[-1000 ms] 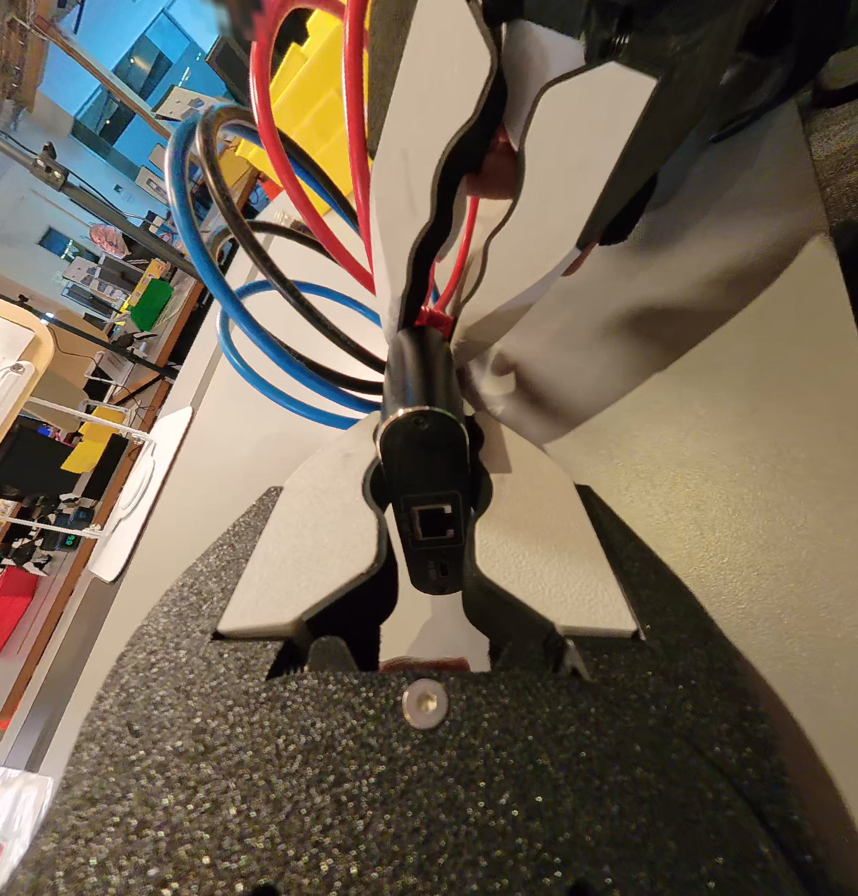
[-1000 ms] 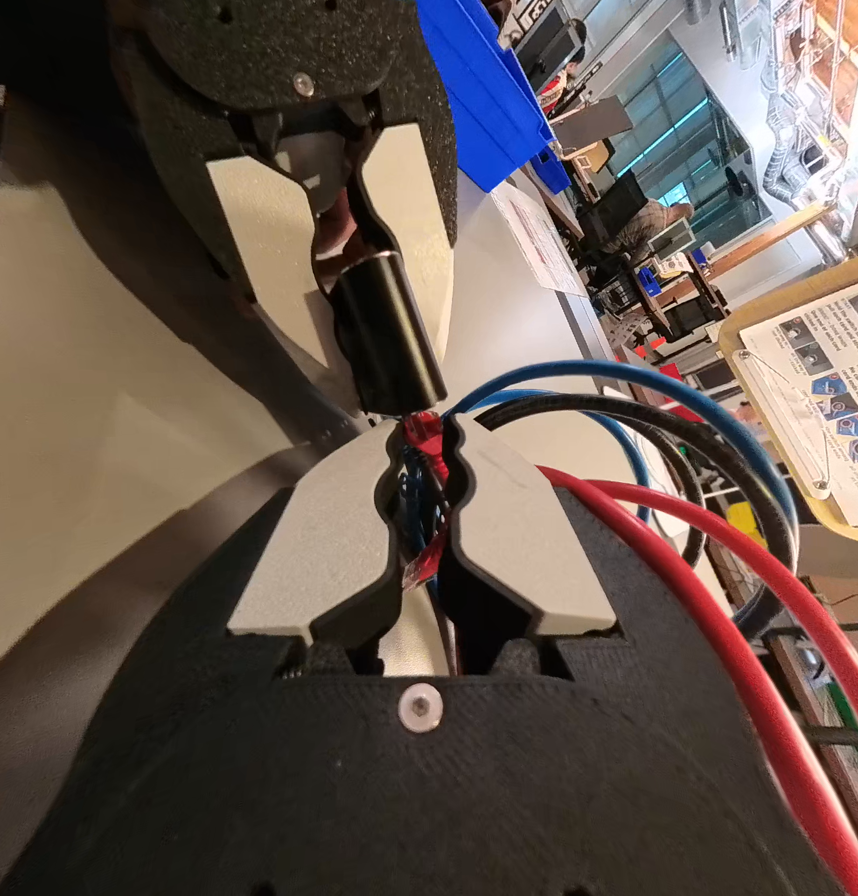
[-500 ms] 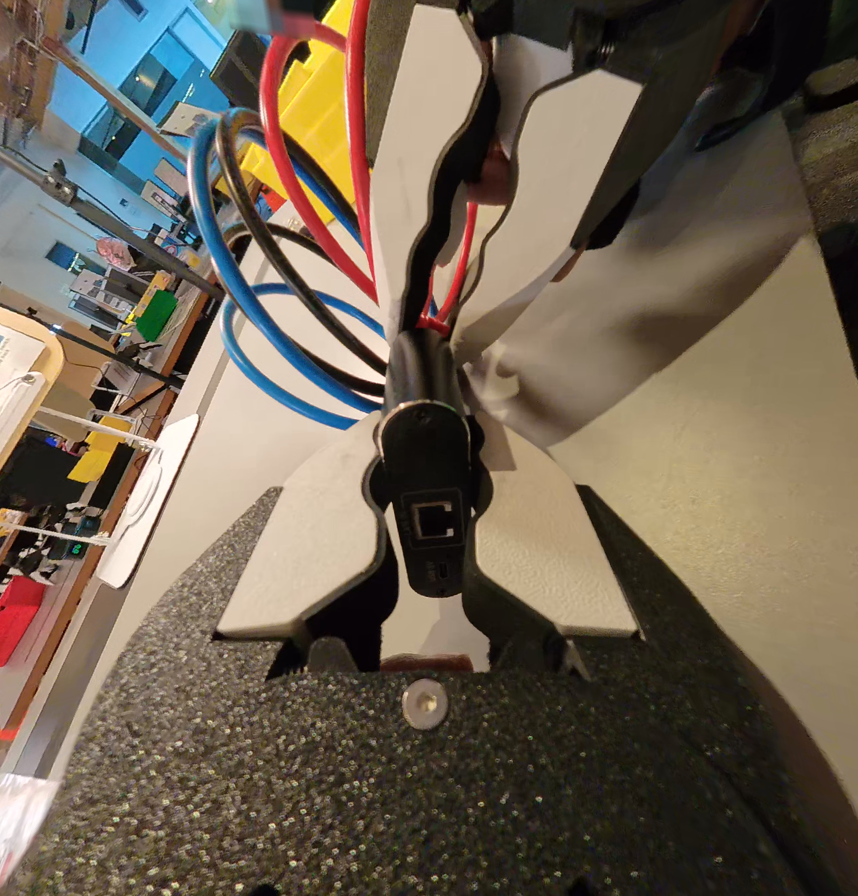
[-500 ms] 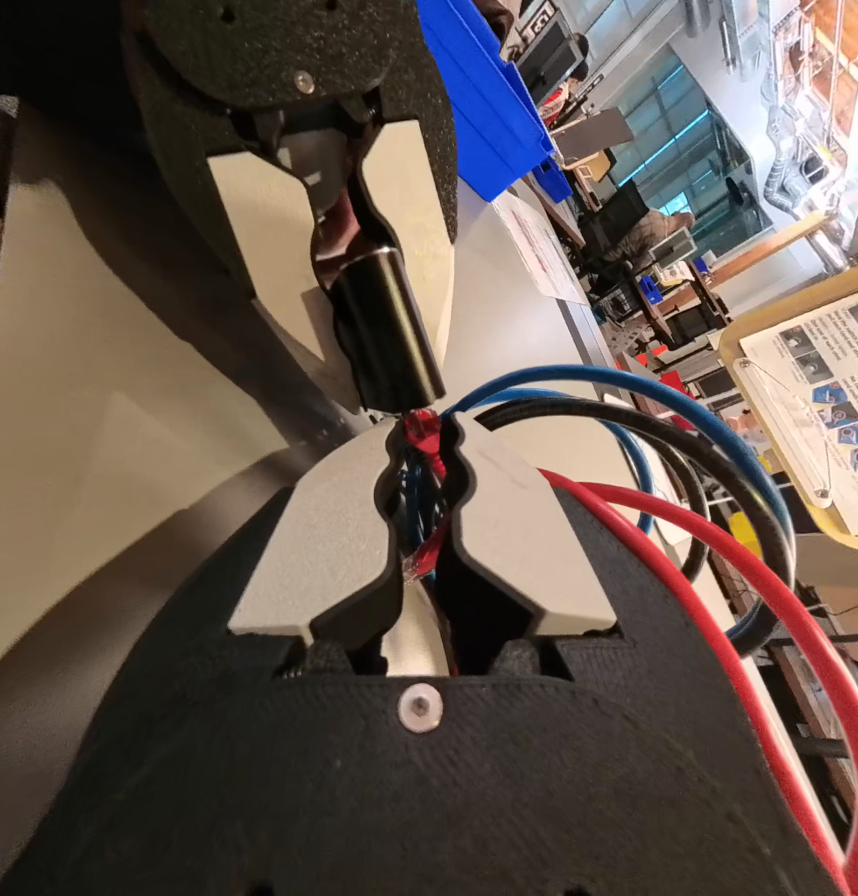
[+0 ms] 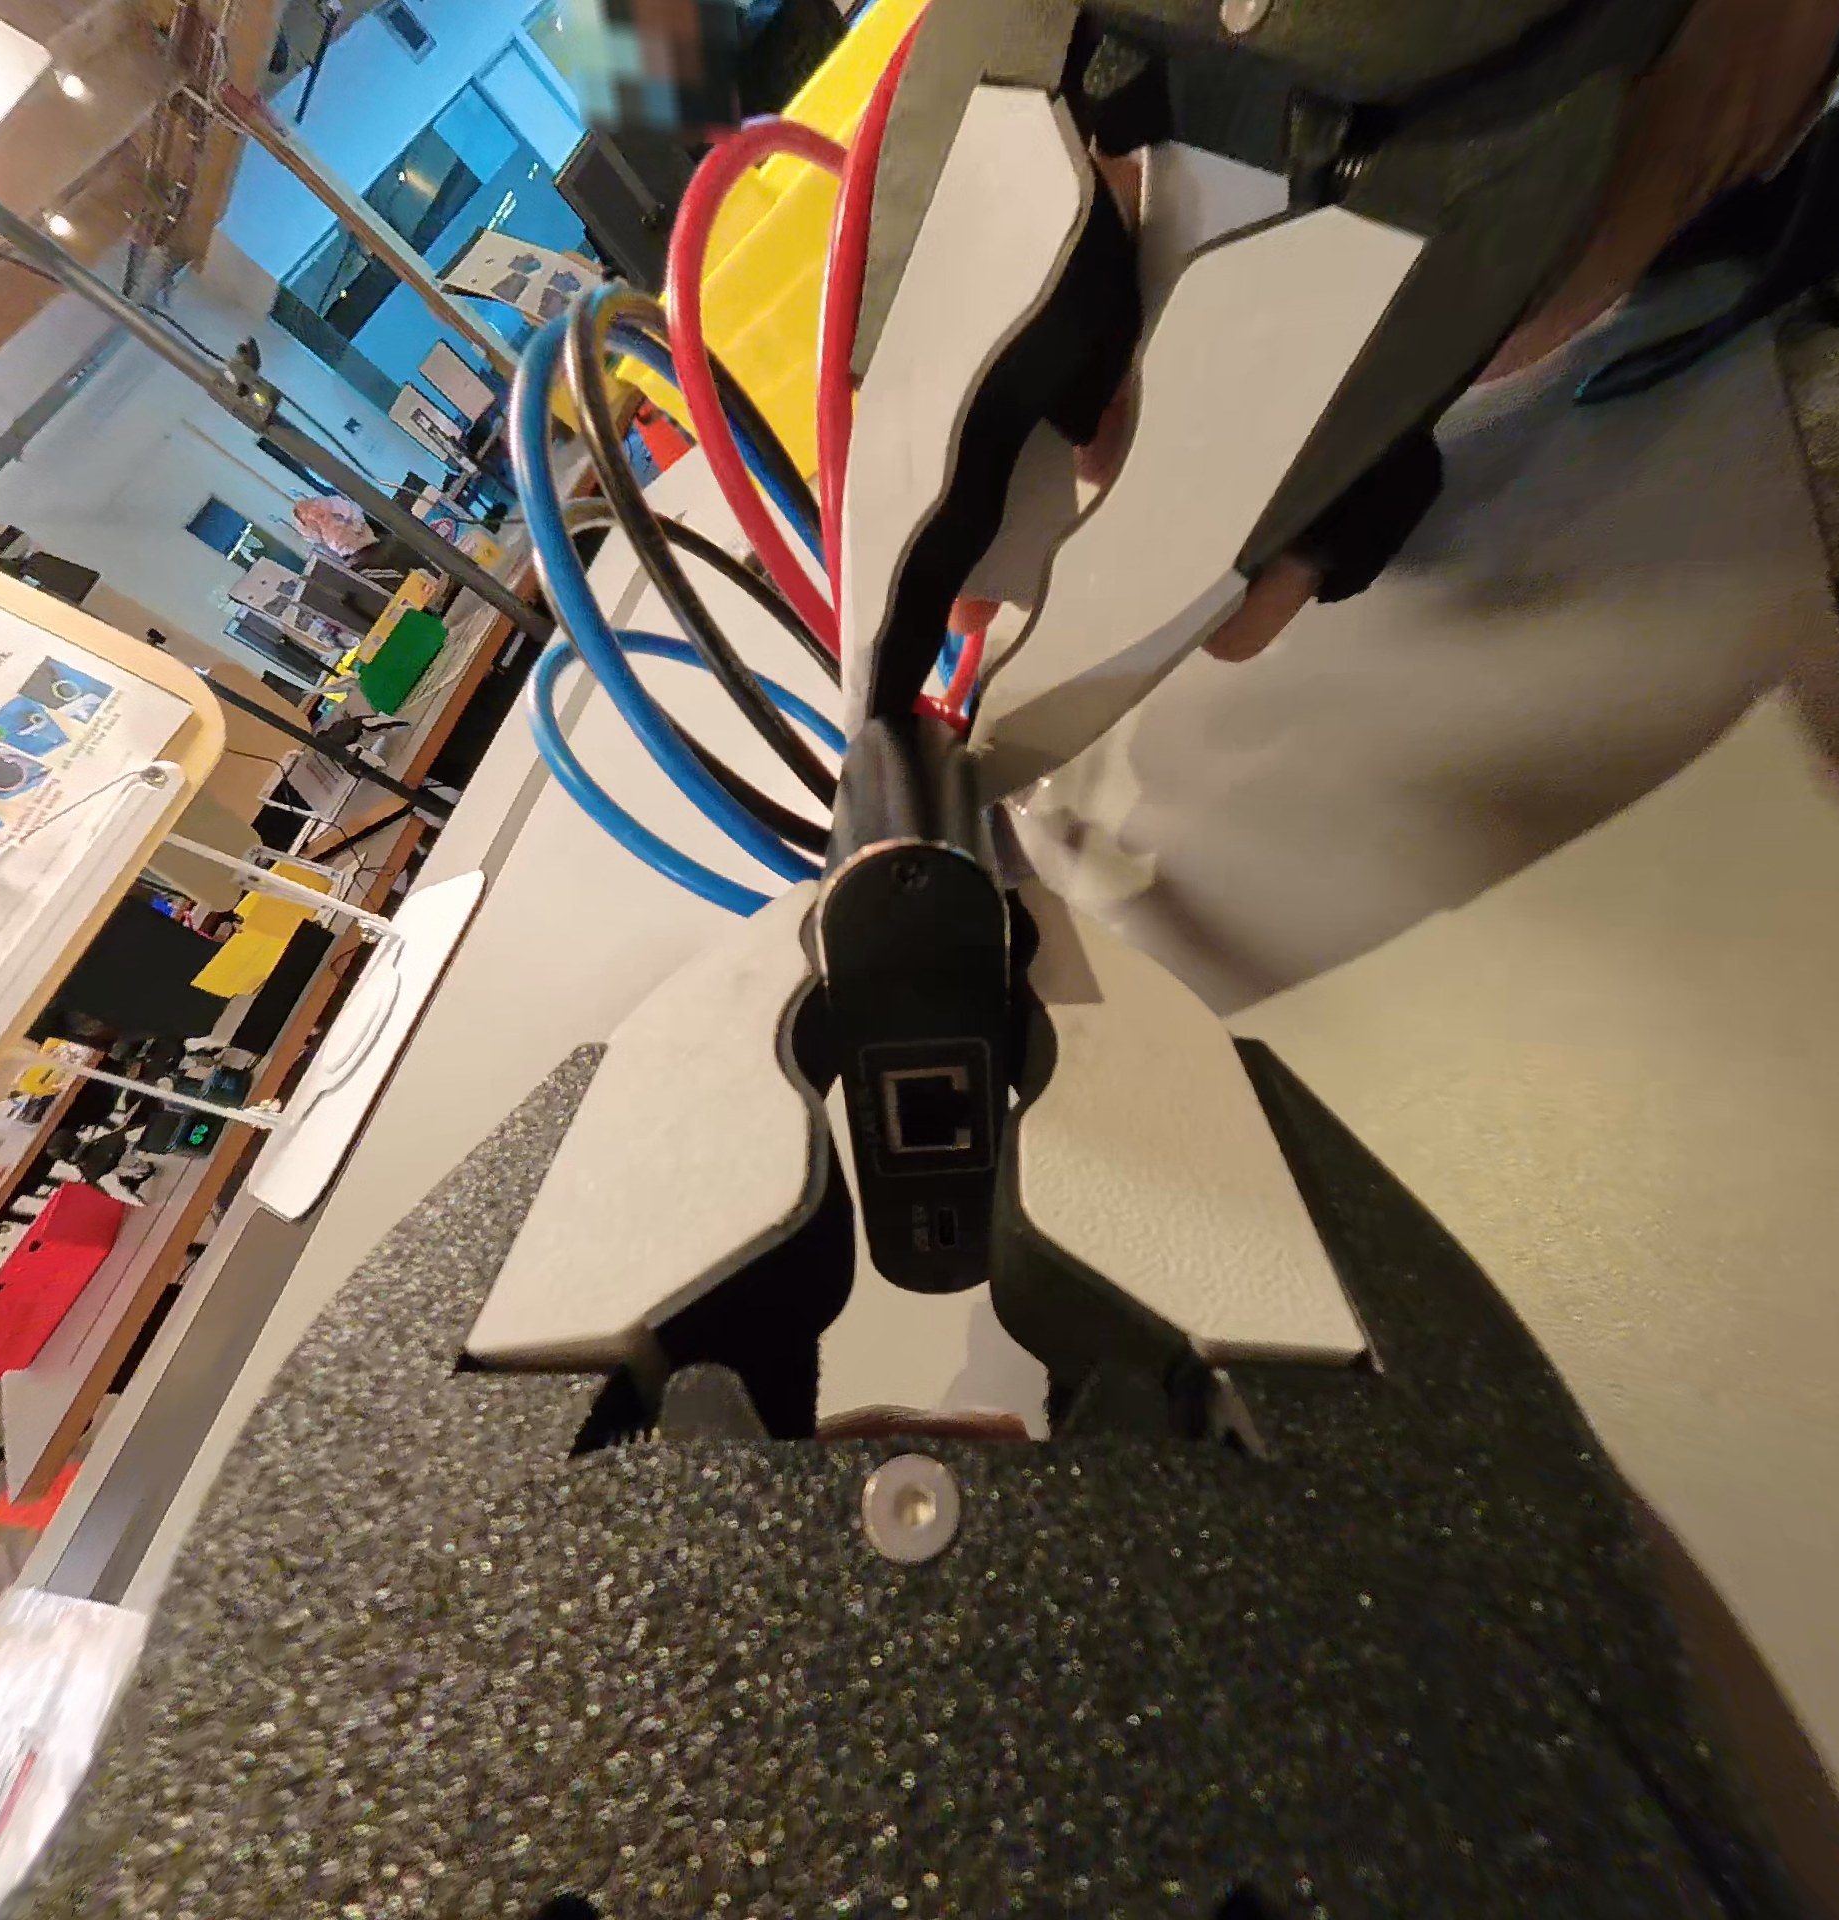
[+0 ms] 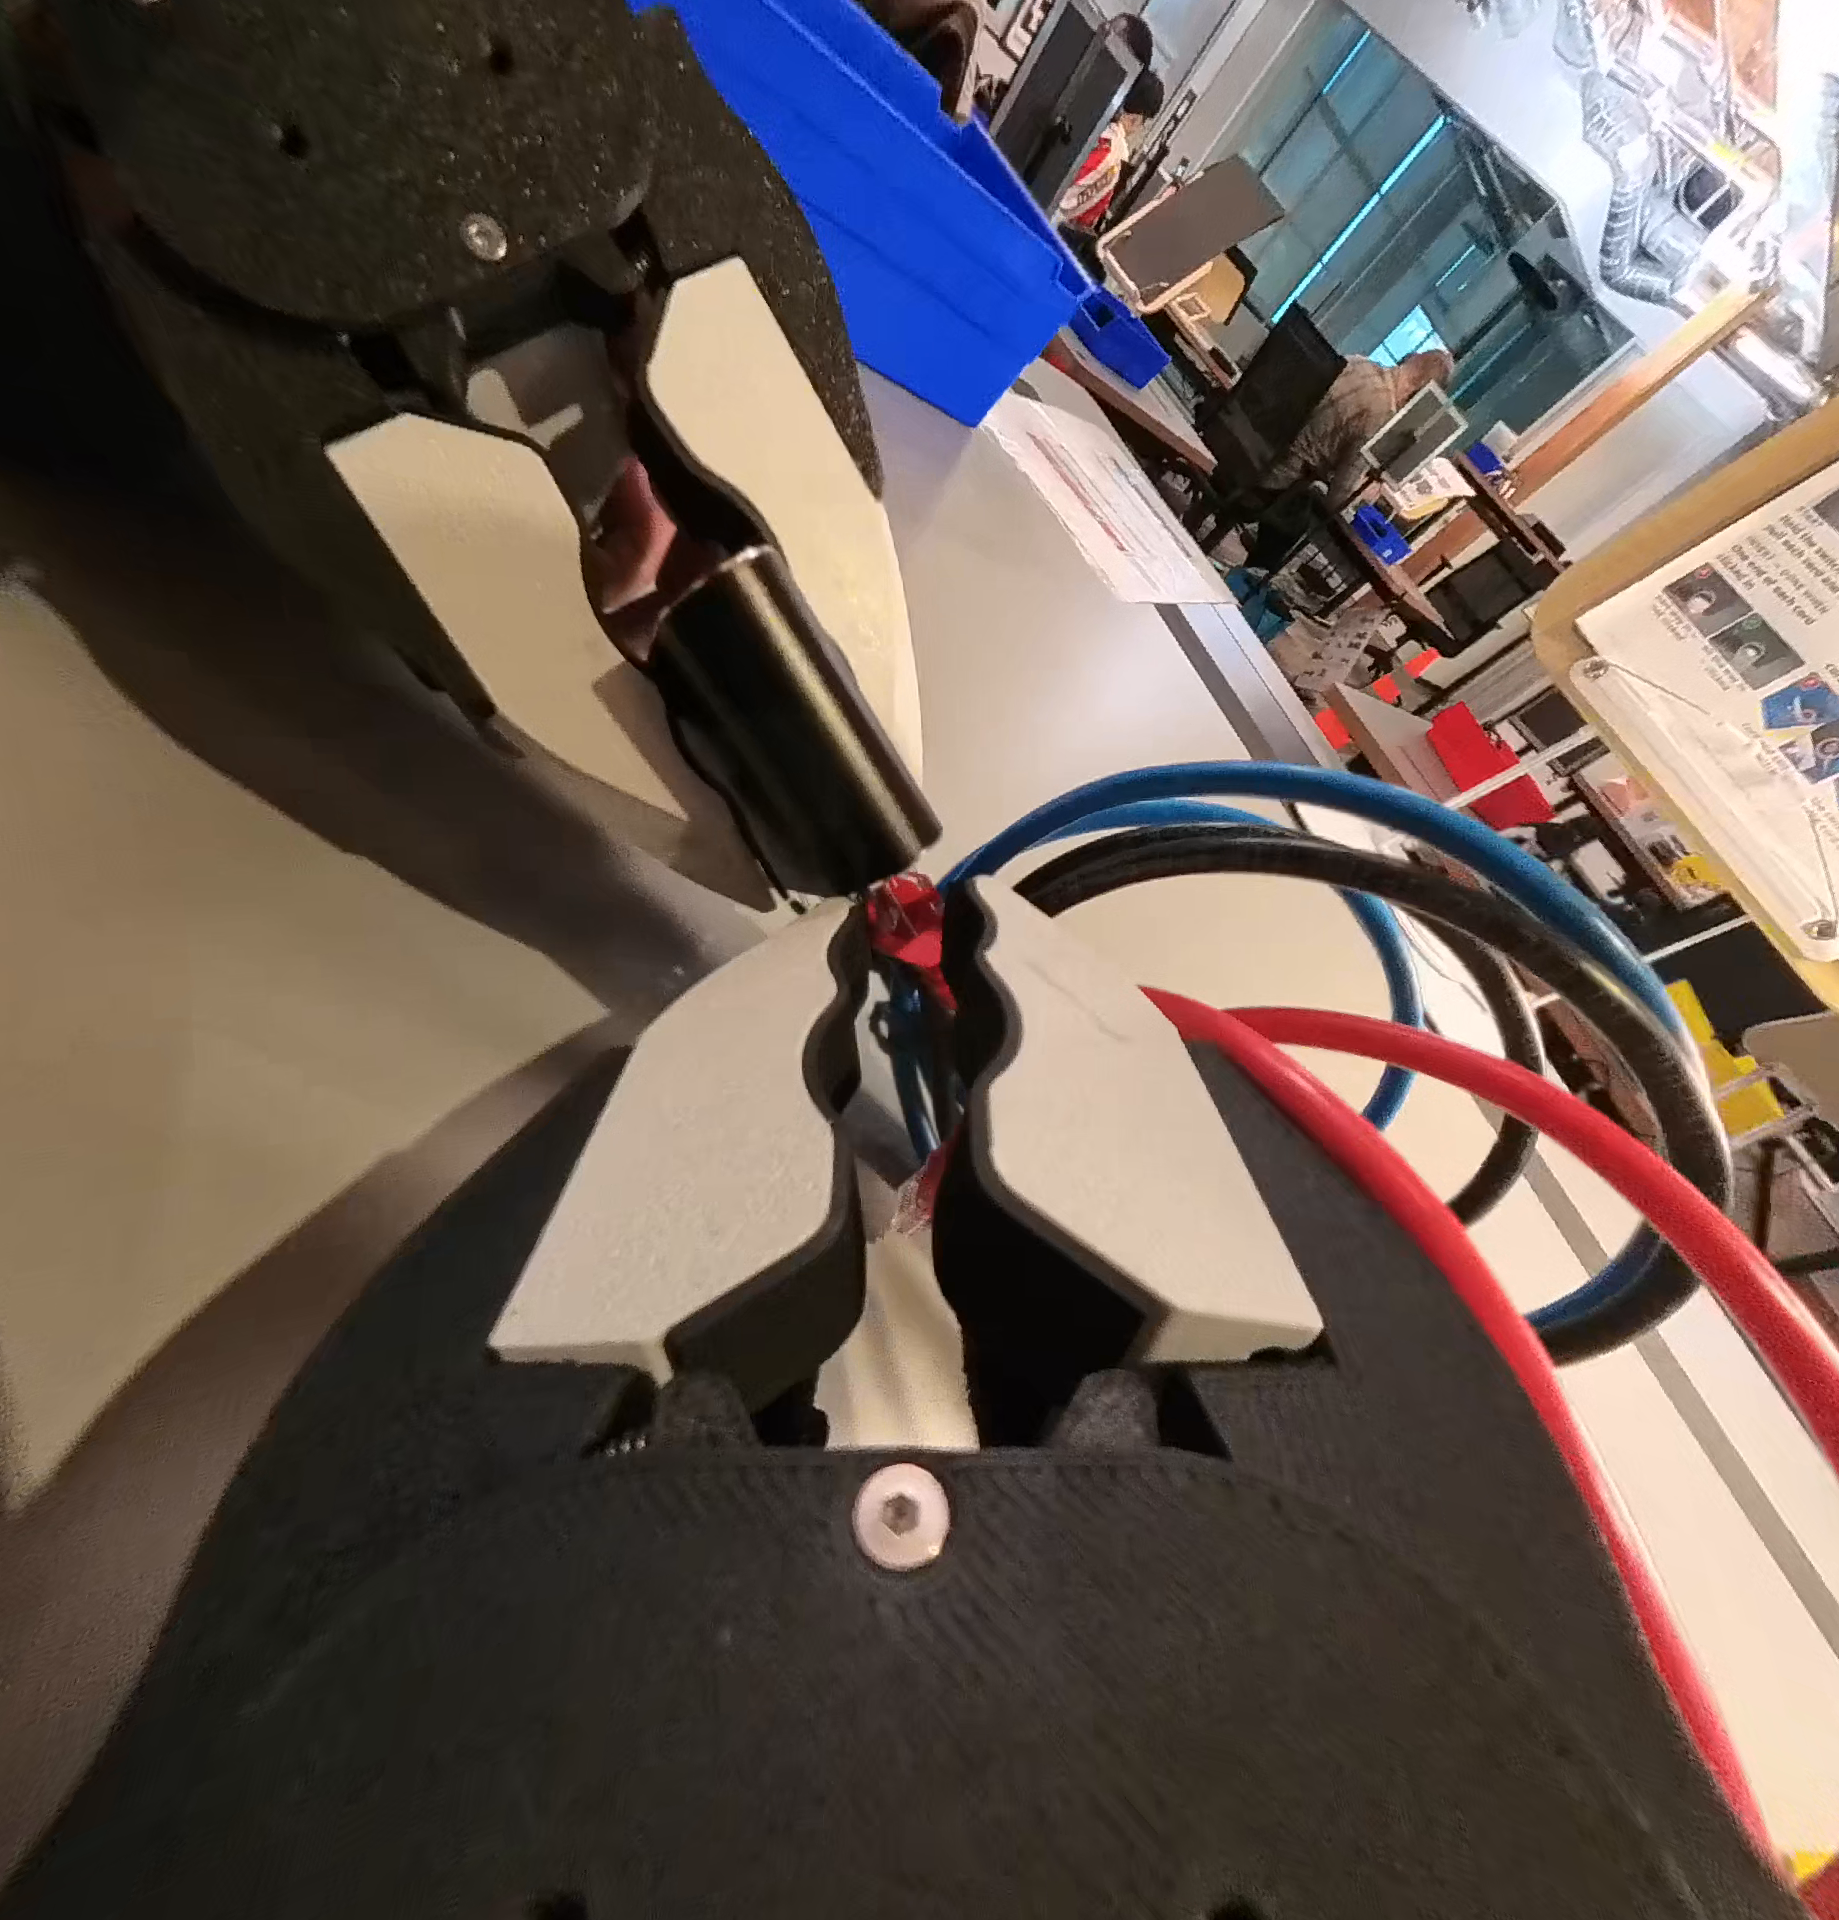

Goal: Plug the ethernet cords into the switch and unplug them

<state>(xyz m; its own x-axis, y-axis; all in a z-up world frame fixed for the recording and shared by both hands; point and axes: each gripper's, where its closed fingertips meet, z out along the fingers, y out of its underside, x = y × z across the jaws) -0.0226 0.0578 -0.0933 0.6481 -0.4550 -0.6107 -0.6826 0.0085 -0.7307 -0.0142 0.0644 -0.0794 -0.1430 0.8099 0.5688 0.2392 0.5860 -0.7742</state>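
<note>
My left gripper (image 5: pixel 915 925) is shut on the black switch (image 5: pixel 920 1049) and holds it above the white table; an empty port on the switch's near end faces the camera. My right gripper (image 6: pixel 910 935) is shut on the red cord's plug (image 6: pixel 902 916), which meets the switch's (image 6: pixel 790 727) far end. In the left wrist view the right gripper (image 5: pixel 930 717) comes in from the top. The red cord (image 6: pixel 1517 1143), blue cord (image 6: pixel 1310 790) and black cord (image 6: pixel 1362 873) loop to the side. The blue and black cords run to the same end; their plugs are hidden.
The white table (image 5: pixel 1517 1091) lies under both grippers. A yellow bin (image 5: pixel 780 270) stands beyond the cords. A blue bin (image 6: pixel 894 187) and a paper sheet (image 6: pixel 1102 509) lie farther off. An instruction board (image 6: pixel 1725 675) stands at the table's edge. A hand (image 5: pixel 1258 613) holds the right gripper. Only a small space, under 4 cm, lies between the two pairs of fingers.
Both grippers keep their hold. The pair has shifted and tilted slightly, and the cord loops have swung a little. The red plug stays at the switch's end.
</note>
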